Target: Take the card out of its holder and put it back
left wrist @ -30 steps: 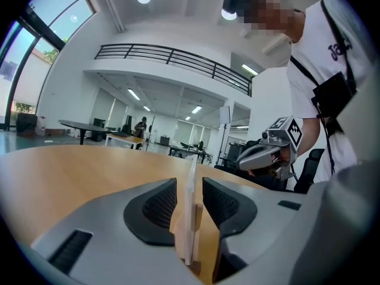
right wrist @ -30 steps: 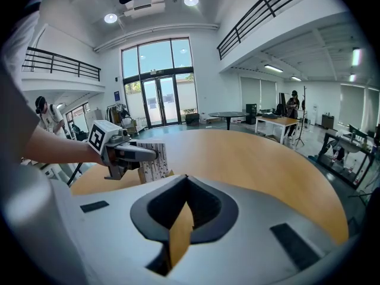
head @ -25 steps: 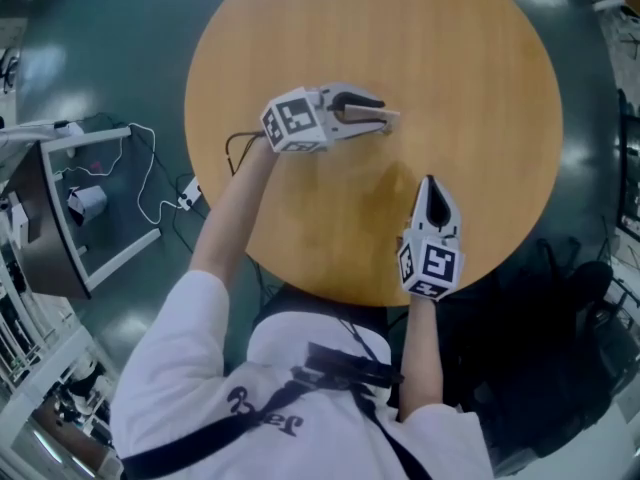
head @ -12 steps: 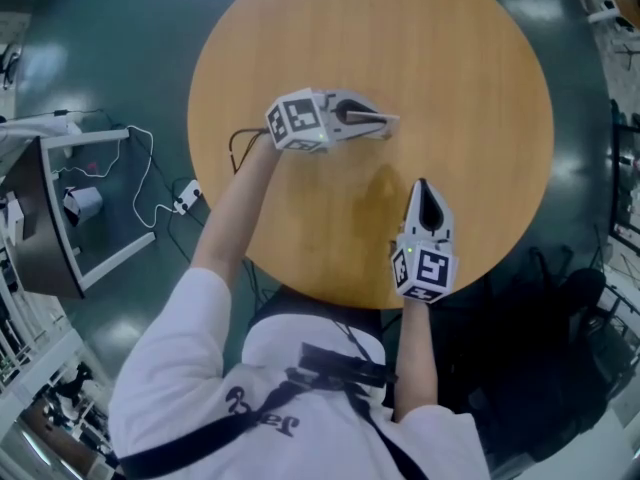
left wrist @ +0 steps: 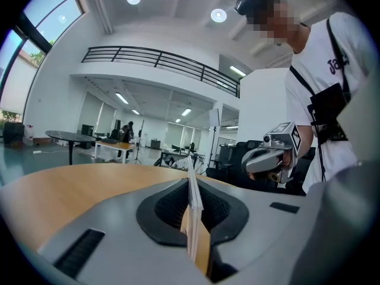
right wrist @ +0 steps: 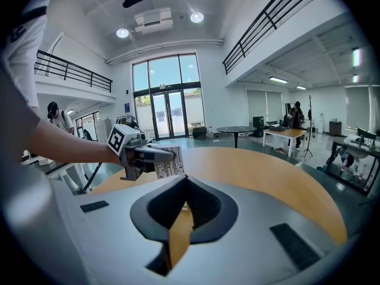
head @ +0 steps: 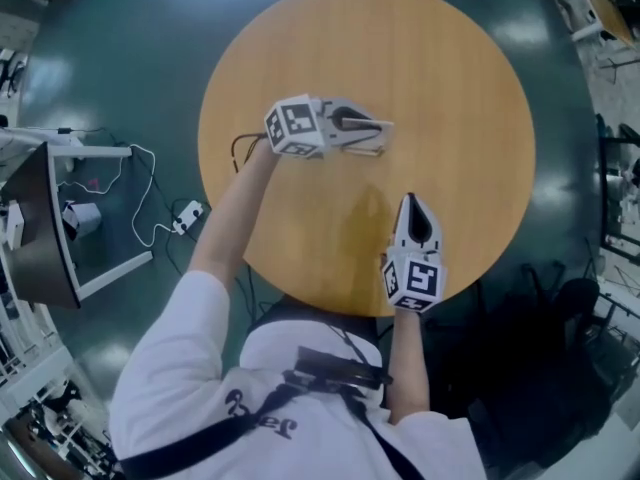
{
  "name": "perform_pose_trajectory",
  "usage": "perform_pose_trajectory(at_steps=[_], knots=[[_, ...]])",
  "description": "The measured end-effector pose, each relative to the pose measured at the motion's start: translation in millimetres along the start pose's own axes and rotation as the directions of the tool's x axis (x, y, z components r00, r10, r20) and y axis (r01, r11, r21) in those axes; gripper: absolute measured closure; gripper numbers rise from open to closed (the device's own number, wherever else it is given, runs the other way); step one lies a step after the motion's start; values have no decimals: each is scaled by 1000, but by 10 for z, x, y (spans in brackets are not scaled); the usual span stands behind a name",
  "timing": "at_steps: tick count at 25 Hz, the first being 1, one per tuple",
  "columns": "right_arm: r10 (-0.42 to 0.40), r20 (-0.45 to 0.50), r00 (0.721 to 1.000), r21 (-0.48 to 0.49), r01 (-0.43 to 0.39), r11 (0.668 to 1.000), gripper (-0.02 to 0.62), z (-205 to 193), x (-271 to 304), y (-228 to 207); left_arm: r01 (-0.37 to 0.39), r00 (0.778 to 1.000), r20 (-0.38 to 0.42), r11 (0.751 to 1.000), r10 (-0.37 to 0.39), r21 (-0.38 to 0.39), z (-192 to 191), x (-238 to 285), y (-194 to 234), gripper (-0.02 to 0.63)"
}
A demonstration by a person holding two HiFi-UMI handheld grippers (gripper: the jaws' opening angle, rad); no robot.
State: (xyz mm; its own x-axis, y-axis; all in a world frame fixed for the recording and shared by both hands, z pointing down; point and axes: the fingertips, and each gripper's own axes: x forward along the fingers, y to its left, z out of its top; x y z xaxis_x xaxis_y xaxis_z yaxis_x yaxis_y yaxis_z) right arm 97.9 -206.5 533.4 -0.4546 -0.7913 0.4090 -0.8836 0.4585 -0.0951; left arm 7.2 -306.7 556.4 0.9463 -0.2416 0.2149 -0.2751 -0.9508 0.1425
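- Left claw (head: 383, 135), jaws just closed, is pinching the card (right wrist: 168, 162) by its thin edge, so it's risking a slip onto the tabletop (head: 450, 88).
- Right claw (right wrist: 186, 186) is hovering closed, holding nothing.

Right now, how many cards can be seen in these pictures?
1. The card is between the jaws of the left gripper, which have just been closing on it, over the round table. The right gripper holds none. Another card may be hidden.
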Motion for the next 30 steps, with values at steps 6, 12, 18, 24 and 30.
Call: perform_pose_trajectory(at_steps=[6,12,18,24,30], knots=[[-56,30,998,-11,57,998,574,66,-113,-136,-55,998,28,998,54,38,321,-227,-39,577],[-73,75,995,1,73,997,574,156,-222,-89,-148,988,47,988,146,38,488,-493,-270,577],[-33,130,991,-29,37,999,574,339,-313,192,-308,951,36,951,308,6,500,-781,-553,577],[3,168,986,-38,3,999,574,434,-391,459,-460,886,31,884,463,-84,491,-1103,-796,577],[22,171,985,-55,-13,998,574,435,-476,681,-576,807,75,808,586,-123,550,-1292,-1116,577]])
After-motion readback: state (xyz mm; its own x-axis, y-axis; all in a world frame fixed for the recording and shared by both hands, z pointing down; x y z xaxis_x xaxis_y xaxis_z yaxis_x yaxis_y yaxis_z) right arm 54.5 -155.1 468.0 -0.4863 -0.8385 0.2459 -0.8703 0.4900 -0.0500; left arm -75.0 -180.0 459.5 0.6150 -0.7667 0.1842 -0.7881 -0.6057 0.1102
